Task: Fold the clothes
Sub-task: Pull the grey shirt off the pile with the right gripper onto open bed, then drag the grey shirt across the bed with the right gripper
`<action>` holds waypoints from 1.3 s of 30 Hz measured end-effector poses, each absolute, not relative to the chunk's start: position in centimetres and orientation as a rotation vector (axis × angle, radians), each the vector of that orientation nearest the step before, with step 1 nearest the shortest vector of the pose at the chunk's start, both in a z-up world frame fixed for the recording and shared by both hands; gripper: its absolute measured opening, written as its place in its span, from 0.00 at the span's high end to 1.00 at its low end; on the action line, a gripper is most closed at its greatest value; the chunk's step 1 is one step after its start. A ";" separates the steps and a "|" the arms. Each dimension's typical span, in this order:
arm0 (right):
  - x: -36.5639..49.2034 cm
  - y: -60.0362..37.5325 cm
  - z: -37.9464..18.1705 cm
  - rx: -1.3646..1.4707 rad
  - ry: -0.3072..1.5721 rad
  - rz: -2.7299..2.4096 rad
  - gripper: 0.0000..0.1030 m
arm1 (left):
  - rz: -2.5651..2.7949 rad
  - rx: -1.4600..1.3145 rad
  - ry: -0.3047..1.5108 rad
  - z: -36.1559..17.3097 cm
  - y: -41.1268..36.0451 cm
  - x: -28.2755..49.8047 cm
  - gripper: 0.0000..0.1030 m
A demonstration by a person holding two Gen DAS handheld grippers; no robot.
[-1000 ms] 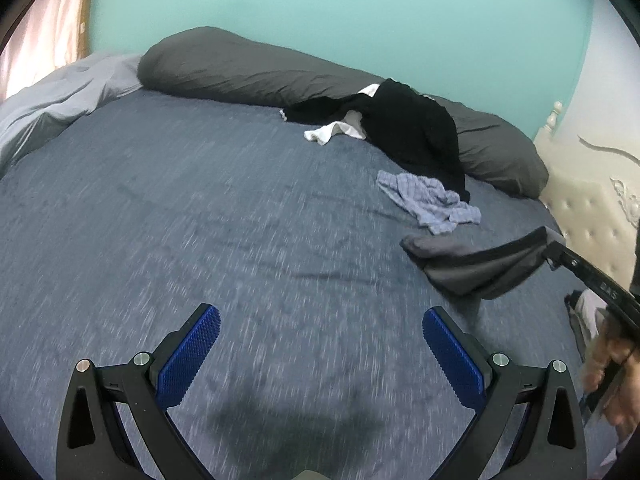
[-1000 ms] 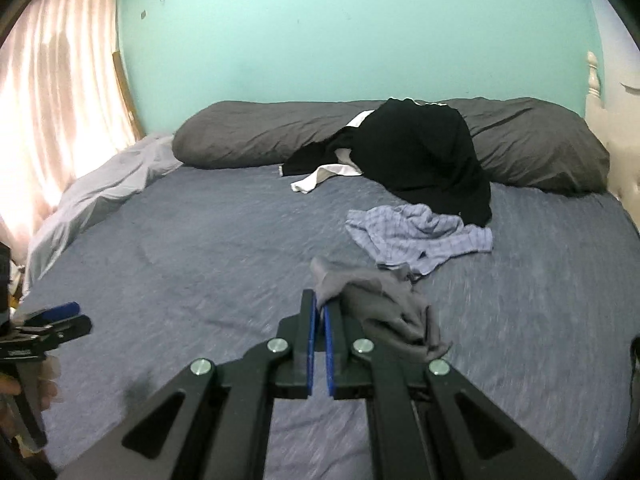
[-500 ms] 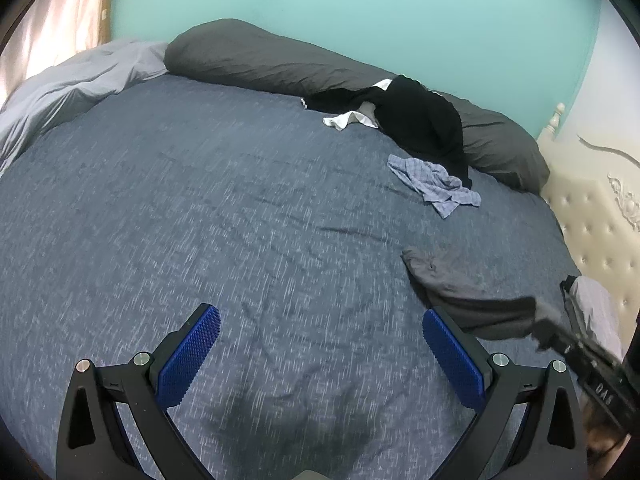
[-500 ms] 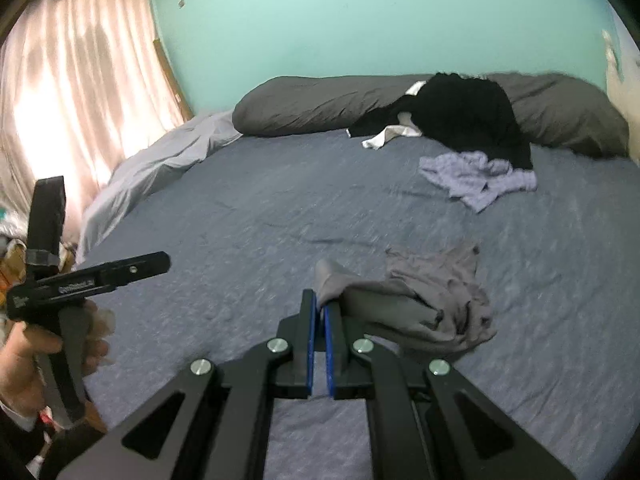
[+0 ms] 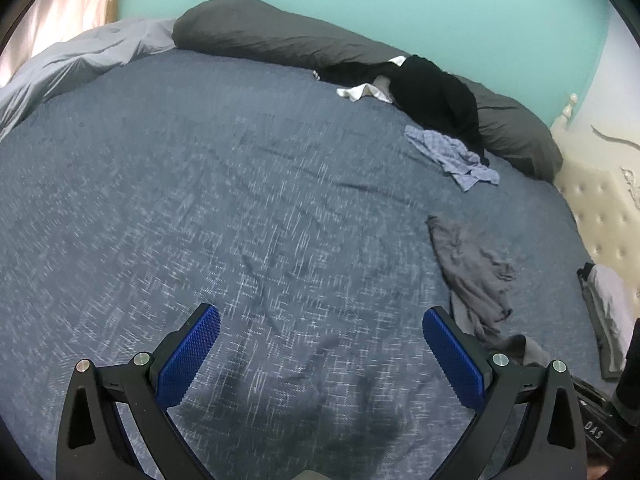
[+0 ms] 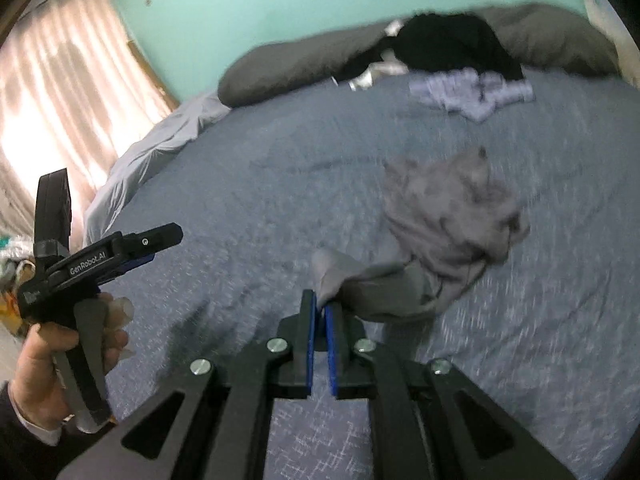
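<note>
A crumpled grey garment (image 5: pixel 472 268) lies on the dark blue bed sheet (image 5: pixel 240 200), to the right of my left gripper (image 5: pixel 320 314). That gripper hovers open over bare sheet, nothing between its blue pads. In the right wrist view my right gripper (image 6: pixel 320 308) pinches a corner of the grey garment (image 6: pixel 448 216) at its tips. Its jaws are starting to open, with the cloth still between them. The rest of the garment is bunched on the sheet just beyond. A hand holds the left gripper (image 6: pixel 168 236) at that view's left edge.
A blue-checked garment (image 5: pixel 452 156) and a black one (image 5: pixel 432 92) lie by the long grey pillow (image 5: pixel 260 36) at the far side. A light grey duvet (image 5: pixel 80 60) is heaped far left. Right: a cream padded headboard (image 5: pixel 600 208) and folded cloth (image 5: pixel 608 304).
The right gripper has pulled the grey garment across the bed towards the near edge and lowered it, so it now rests bunched on the sheet. The left gripper has sunk closer to the sheet.
</note>
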State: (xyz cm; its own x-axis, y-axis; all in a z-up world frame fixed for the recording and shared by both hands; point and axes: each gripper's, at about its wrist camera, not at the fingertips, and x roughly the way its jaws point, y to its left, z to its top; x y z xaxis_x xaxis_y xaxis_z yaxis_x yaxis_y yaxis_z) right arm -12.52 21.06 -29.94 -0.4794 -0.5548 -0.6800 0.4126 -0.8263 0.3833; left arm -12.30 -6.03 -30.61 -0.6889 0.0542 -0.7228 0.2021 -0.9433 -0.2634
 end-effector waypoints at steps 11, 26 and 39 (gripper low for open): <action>-13.7 26.1 -31.5 1.130 -0.483 -2.351 0.84 | -2.772 1.268 0.453 -34.0 -4.7 -14.4 0.00; -16.5 31.2 -29.6 1.027 -0.700 -2.432 0.82 | -2.778 1.275 0.455 -34.5 -4.1 -15.6 0.00; -20.6 27.5 -33.1 1.241 -0.528 -2.405 0.77 | -2.795 1.278 0.437 -34.6 -3.3 -16.3 0.00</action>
State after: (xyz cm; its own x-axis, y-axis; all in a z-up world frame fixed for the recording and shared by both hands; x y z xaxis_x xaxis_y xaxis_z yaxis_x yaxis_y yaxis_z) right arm -20.63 27.52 -33.14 -0.5364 -0.4931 -0.6850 0.1609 -0.8564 0.4905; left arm -16.35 -3.26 -34.64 -0.6603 0.0822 -0.7464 0.1494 -0.9597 -0.2379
